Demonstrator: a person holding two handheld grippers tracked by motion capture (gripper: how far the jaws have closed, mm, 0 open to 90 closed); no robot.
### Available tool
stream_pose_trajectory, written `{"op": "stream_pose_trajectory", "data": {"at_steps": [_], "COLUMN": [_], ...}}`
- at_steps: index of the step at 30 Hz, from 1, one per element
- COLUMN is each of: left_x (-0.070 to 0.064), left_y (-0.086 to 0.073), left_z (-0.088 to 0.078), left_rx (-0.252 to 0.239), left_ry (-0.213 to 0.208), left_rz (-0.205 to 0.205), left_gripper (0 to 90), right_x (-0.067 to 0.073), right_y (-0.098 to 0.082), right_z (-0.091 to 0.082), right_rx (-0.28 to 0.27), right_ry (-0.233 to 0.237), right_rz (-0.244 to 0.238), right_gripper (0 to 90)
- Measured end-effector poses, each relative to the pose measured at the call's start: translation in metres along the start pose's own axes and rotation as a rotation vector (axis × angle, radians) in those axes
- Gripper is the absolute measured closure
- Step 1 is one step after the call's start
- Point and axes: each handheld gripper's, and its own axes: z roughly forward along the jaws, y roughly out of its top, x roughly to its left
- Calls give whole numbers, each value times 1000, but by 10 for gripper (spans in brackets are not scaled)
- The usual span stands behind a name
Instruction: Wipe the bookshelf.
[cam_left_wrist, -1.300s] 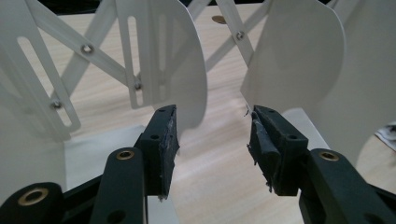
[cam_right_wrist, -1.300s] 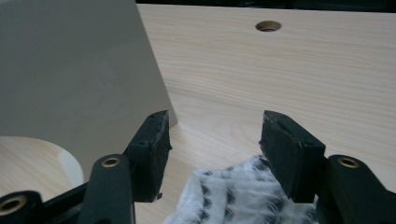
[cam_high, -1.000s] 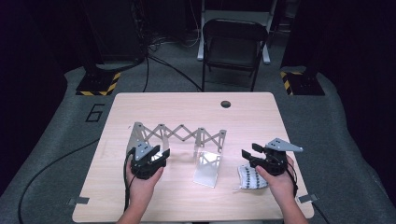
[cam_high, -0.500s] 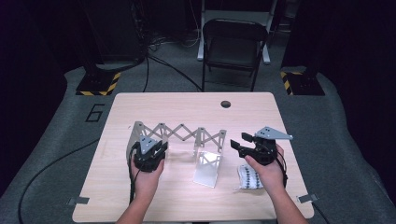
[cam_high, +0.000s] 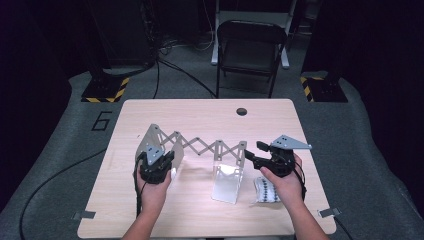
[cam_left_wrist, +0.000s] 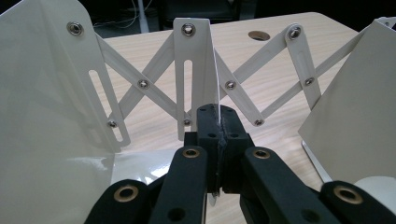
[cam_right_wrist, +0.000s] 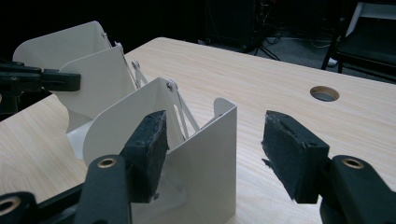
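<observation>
A white metal folding rack (cam_high: 200, 146) with a scissor lattice stands across the table, also seen as the rack (cam_left_wrist: 140, 84) and the rack (cam_right_wrist: 196, 140). My left gripper (cam_high: 167, 159) is at its left end. Its jaws have just been closing, and the left gripper (cam_left_wrist: 218, 121) is now shut on the thin edge of an upright divider plate (cam_left_wrist: 194, 70). My right gripper (cam_high: 252, 152) hovers at the rack's right end plate (cam_high: 227, 182). The right gripper (cam_right_wrist: 217, 140) has just been opening and stands open, the plate's top edge ahead between the pads, untouched.
A white piece with black dots (cam_high: 265, 190) lies on the wooden table (cam_high: 200, 115) under the right wrist. A round cable hole (cam_high: 242, 111) is near the far edge. A folding chair (cam_high: 250, 45) stands beyond the table.
The left jaws closed onto the divider plate. The right gripper rose and moved left from over the dotted piece to the rack's right end, its jaws a little wider.
</observation>
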Motion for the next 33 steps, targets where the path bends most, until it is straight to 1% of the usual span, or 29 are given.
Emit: {"op": "stream_pose_trajectory", "data": {"at_steps": [5, 9, 13, 16, 18, 19, 21, 22, 23, 28, 29, 32, 33], "left_x": [3, 2, 3, 4, 4, 4, 4, 4, 4, 5, 6, 7, 7], "left_y": [0, -2, -2, -2, -1, -1, -1, -1, -1, 3, 4, 5, 5], "left_z": [-1, -2, -3, -4, -4, -4, -4, -3, -2, 3, 4, 7, 9], "left_rx": [3, 2, -1, 9, 10, 11, 10, 5, 5, 10, 12, 10, 3], "left_ry": [-36, -59, -89, -110, -111, -111, -111, -109, -111, -114, -114, -118, -119], "left_rz": [7, 13, 26, 32, 34, 34, 35, 33, 33, 35, 40, 41, 39], "left_gripper": [900, 900, 900, 900, 900, 900, 900, 899, 899, 898, 898, 899, 899], "right_x": [0, -2, -2, -3, -5, -5, -6, -5, -5, -4, -3, 3, 5], "right_y": [-1, -1, -1, -2, -3, -3, -4, -5, -5, -4, -4, -6, -8], "right_z": [-1, 1, 4, 6, 8, 8, 9, 9, 10, 10, 10, 7, 6], "right_rx": [-2, 2, 12, 27, 35, 47, 42, 41, 43, 53, 54, 61, 61], "right_ry": [5, 3, 5, 7, 17, 27, 27, 33, 39, 39, 45, 64, 73], "right_rz": [-3, 7, 1, -2, 7, 15, 3, 7, 8, 13, 11, 21, 18], "right_gripper": [397, 397, 397, 410, 463, 492, 522, 540, 539, 545, 544, 539, 534]}}
